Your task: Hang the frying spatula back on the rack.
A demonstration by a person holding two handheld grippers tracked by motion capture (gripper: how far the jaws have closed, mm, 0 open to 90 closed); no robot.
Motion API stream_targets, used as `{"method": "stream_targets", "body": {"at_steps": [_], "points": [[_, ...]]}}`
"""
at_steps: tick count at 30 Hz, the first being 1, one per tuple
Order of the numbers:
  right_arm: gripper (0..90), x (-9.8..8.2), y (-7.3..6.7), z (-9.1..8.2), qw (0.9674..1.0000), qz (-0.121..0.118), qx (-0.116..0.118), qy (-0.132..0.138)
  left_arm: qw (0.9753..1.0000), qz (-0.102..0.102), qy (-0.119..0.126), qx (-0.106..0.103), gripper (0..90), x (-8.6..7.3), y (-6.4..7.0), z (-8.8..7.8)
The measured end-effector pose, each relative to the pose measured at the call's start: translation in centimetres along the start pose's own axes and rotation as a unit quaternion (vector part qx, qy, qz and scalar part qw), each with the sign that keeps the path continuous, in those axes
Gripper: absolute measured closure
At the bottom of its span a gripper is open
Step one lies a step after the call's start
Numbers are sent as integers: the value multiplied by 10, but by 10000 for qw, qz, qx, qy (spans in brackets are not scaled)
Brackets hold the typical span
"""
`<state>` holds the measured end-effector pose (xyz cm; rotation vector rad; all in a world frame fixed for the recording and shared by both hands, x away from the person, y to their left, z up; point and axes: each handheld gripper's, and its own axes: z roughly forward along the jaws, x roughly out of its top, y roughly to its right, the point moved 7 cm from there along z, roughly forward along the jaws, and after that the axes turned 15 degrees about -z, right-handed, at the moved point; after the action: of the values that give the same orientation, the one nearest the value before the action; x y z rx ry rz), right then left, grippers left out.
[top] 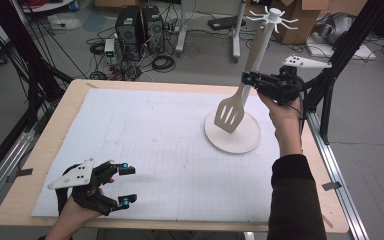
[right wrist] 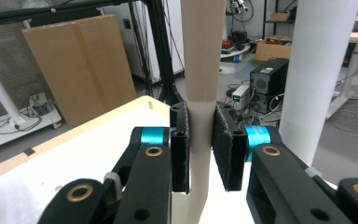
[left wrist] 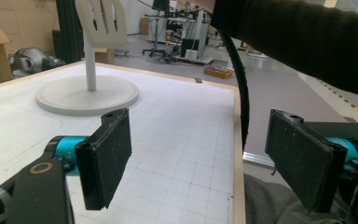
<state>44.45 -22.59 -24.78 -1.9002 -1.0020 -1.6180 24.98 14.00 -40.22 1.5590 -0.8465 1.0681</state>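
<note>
Near the front left edge of the tabletop point(top: 40, 150), the left gripper point(top: 125, 185) rests low with jaws wide and nothing between them. At far right stands a white rack point(top: 232, 132). Beside its pole, the raised right gripper point(top: 248, 78) clamps the spatula point(top: 231, 111) handle; the blade hangs over the base.

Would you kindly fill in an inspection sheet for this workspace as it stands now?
Surface: wooden table covered by a white gridded sheet.
Job's things: slotted spatula held aloft beside the hook stand; not hung.
Clutter: nothing seen on the sheet.
Grippers: right gripper shut on the spatula's handle; left gripper open, holding nothing, near the table's front edge.
Cables: black cable trailing past the table edge; more on the floor.
Surroundings: computer towers, cardboard boxes.
</note>
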Motion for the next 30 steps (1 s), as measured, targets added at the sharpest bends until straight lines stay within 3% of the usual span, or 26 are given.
{"method": "stream_targets", "body": {"at_steps": [8, 11, 18, 21, 22, 25, 30], "points": [[664, -3, 3, -7, 9998, -12, -213, -51, 10000, 5, -17, 52, 232, -1, -2, -1], [572, -8, 4, -18, 9994, -144, -287, -90, 10000, -4, -21, 63, 230, -2, -4, -2], [432, -19, 0, -38, 9994, -240, -256, -75, 9999, 6, -9, 151, 228, -2, -8, -5], [368, -28, -10, -48, 9995, -286, -114, -51, 9998, -19, 17, 187, 227, -2, -11, -6], [329, -34, -21, -54, 9993, -377, 24, -23, 9998, -7, 21, 199, 227, -2, -12, -6], [304, -43, -33, -58, 9987, -482, 141, -22, 9997, -20, 43, 238, 227, -2, -15, -6], [271, -70, -65, -65, 9965, -580, 599, 23, 9996, -32, 32, 294, 229, -4, -20, -5]]}}
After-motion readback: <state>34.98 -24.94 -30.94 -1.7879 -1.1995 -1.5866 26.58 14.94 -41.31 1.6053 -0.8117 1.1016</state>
